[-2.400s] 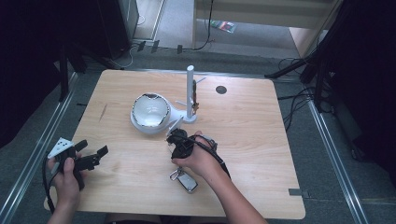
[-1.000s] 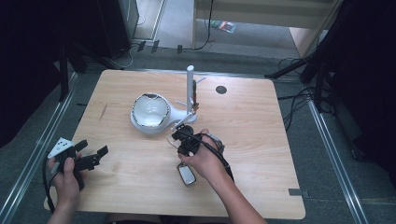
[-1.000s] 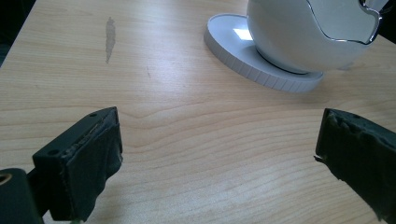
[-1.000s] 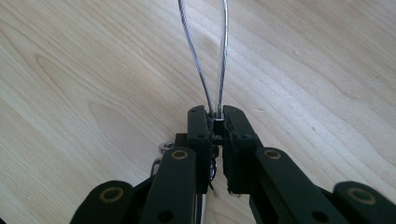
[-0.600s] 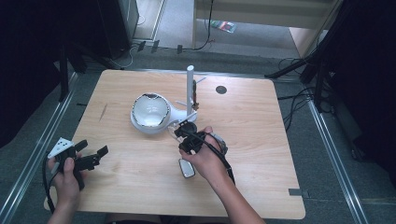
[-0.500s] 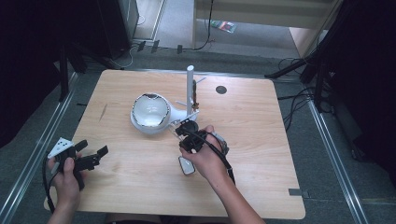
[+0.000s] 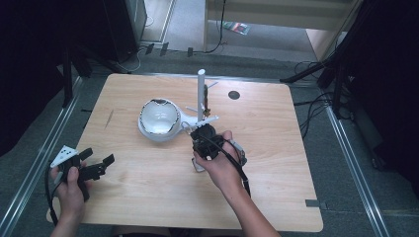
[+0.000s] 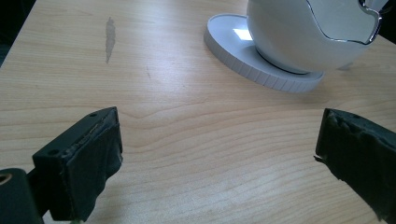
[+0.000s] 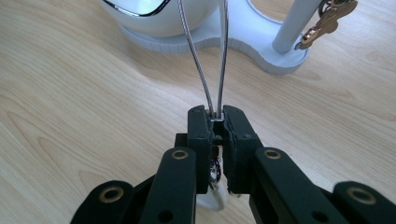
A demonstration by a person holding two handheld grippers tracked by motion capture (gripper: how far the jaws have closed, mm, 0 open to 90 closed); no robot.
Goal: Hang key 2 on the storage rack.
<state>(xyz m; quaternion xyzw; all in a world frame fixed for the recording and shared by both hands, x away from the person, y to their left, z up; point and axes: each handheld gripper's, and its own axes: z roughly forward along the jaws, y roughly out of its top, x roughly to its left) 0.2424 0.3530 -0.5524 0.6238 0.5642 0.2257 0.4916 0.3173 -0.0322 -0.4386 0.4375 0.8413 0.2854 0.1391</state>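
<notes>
Right gripper view: my right hand-held gripper (image 9: 215,122) clamps wire key loop (image 9: 212,56), long axis twd stand post (image 9: 294,25), just ahead-right.

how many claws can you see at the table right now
2. The left claw sits open near the table's near-left corner, aimed at the white bowl. The right claw is mid-table, shut on a wire loop beside the white stand.

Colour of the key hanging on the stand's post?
Gold-coloured key, best seen in the right gripper view.
</notes>
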